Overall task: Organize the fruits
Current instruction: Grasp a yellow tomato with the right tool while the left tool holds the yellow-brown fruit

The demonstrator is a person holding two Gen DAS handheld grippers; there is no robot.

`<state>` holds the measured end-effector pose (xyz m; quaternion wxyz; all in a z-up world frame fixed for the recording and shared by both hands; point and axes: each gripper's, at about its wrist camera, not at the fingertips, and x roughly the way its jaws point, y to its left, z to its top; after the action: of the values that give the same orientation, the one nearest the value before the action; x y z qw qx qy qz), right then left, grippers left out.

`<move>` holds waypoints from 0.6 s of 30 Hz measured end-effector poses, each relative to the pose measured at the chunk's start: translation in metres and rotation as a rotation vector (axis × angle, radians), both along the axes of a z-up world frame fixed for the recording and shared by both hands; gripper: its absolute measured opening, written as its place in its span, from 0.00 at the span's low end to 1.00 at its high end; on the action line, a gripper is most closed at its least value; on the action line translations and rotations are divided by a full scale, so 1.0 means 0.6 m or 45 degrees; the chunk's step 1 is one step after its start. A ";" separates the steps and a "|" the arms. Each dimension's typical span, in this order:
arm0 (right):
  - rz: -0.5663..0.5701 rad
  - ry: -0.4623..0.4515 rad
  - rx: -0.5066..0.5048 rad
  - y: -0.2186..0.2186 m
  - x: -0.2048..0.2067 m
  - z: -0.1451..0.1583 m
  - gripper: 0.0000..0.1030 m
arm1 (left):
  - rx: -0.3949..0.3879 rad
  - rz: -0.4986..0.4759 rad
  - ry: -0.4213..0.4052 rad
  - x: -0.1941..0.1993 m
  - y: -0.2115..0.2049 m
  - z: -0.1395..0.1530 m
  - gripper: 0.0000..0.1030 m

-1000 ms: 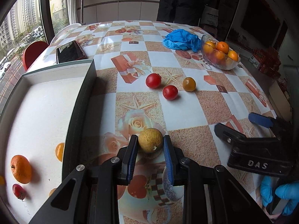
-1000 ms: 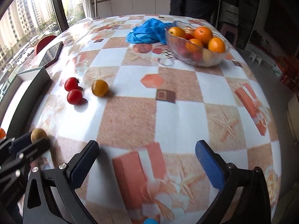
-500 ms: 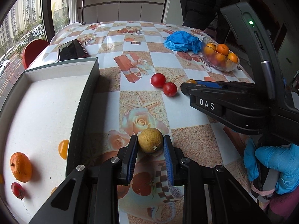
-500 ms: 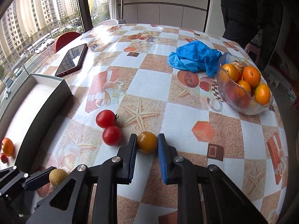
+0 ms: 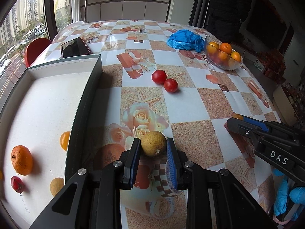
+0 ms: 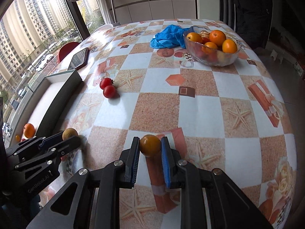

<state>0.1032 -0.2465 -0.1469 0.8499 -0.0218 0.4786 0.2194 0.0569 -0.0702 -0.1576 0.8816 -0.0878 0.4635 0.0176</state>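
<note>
Down at the near edge of the patterned table (image 6: 158,110), the left gripper (image 5: 153,148) pinches a yellow-brown fruit (image 5: 153,143) just beside the white tray (image 5: 89,87), and the right gripper (image 6: 150,146) is clamped on an orange-yellow tomato (image 6: 150,145). Two red tomatoes (image 6: 107,87) sit touching mid-table. Farther back, a glass bowl (image 6: 211,57) holds oranges beside a blue glove (image 6: 167,37).

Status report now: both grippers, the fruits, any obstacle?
Left gripper shut on tan round fruit. Right gripper shut on small orange-yellow tomato. Two red tomatoes loose on table. Path to white tray clear.
</note>
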 end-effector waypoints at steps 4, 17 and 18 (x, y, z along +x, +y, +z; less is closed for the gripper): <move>-0.015 0.008 0.010 -0.017 -0.018 0.001 0.23 | -0.032 0.001 0.007 -0.015 -0.001 0.002 0.28; 0.031 -0.010 0.024 -0.004 -0.050 0.026 0.23 | -0.042 -0.002 -0.070 -0.058 0.011 0.044 0.28; 0.039 -0.012 0.024 0.001 -0.052 0.030 0.23 | -0.044 -0.002 -0.079 -0.061 0.013 0.048 0.28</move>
<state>0.0721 -0.2462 -0.1291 0.8489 -0.0220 0.4720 0.2369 0.0202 -0.0623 -0.1285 0.8938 -0.1033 0.4363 0.0062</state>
